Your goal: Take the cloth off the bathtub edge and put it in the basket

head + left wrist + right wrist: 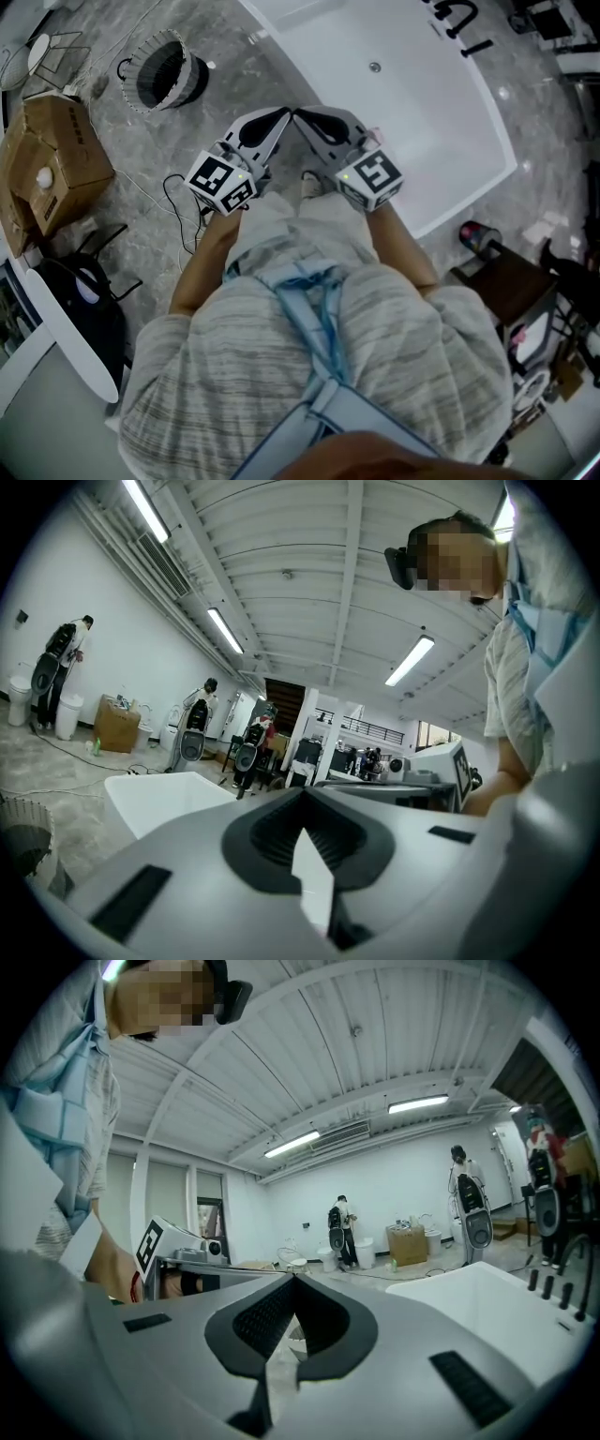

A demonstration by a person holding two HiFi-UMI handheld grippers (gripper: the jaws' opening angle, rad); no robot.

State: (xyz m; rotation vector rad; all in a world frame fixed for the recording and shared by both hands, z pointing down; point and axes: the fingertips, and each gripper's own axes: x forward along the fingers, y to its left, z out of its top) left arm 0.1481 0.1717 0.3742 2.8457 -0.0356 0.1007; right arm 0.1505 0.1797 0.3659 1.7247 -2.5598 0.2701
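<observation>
Both tongs are fully shut with nothing between the jaws: the left tongs (pixel 284 116) and the right tongs (pixel 302 116) point away from the person, tips nearly touching each other at the near edge of the white bathtub (pixel 412 122). Their marker cubes, left (pixel 220 183) and right (pixel 372 178), sit close to the person's body. The dark basket (pixel 195 80) stands on the grey marbled floor (pixel 225 56), well apart from the bathtub on its left. A cardboard box (pixel 56 159) lies farther out from the bathtub, beyond the basket. Where the cloth lies cannot be told.
</observation>
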